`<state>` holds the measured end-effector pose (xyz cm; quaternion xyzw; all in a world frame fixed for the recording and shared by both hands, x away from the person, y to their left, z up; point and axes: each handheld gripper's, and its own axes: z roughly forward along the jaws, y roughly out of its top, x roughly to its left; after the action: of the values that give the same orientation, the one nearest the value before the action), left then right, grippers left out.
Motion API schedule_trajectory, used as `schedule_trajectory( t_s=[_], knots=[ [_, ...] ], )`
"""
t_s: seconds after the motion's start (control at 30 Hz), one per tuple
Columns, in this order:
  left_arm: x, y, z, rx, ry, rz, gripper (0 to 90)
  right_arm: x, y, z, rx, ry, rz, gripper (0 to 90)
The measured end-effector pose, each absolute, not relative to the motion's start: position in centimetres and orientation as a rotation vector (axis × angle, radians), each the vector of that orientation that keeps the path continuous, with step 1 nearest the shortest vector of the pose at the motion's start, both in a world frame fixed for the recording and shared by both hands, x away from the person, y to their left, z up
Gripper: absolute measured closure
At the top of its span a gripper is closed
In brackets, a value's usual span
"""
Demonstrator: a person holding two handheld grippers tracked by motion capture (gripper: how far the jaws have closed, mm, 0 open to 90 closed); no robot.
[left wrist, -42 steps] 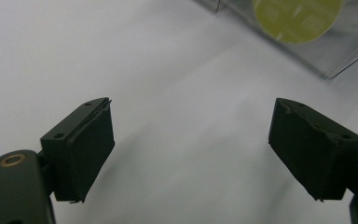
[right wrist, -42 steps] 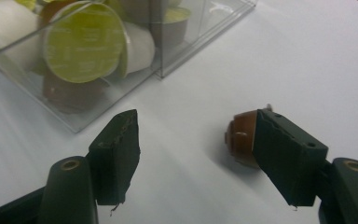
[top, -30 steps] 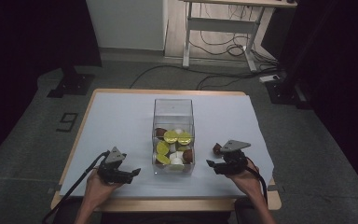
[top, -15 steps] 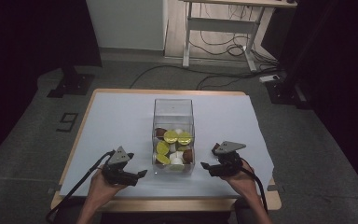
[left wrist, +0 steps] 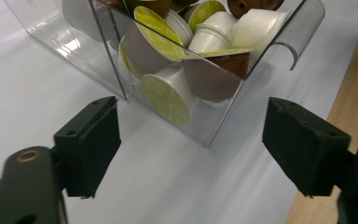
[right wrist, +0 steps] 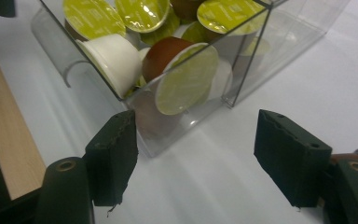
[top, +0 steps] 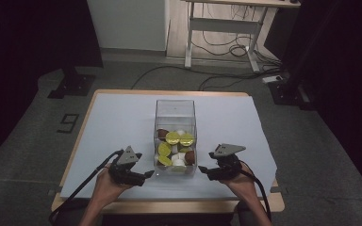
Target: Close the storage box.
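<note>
Since the earlier frame, left gripper [top: 147,174] has advanced toward the clear capsule box [top: 175,113] at table [top: 122,122] centre, jaws just narrowing, nothing between. Right gripper [top: 202,168] flanks it, released. Coffee capsules [top: 173,147] remain inside; grasping pending.

Clear box [left wrist: 242,100] w/ capsules [right wrist: 186,84] seen just ahead of black jaws: lids yellow-green, some gold-shiny; bodies white or brown. White sheet [top: 122,127] noted under jaws, light wood table edge [right wrist: 9,154] beside. Floor dark grey.
</note>
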<state>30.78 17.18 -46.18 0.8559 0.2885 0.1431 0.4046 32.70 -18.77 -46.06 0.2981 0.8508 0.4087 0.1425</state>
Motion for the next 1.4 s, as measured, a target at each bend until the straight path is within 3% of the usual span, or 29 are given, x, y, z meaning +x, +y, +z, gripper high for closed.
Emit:
schedule_trajectory(
  t_s=[0.7,1.17,1.4],
  knots=[
    [31.7,16.3,-46.7,2.161,0.711,0.302,35.6,32.6,-17.8,-46.2,0.830,2.485,1.192,33.3],
    [32.5,16.1,-46.4,2.124,0.702,0.263,49.3,33.1,-17.6,-46.3,0.848,2.485,1.194,39.2],
    [32.9,15.8,-46.3,2.124,0.702,0.282,56.8,33.5,-17.3,-46.2,0.863,2.474,1.186,46.8]
  ],
)
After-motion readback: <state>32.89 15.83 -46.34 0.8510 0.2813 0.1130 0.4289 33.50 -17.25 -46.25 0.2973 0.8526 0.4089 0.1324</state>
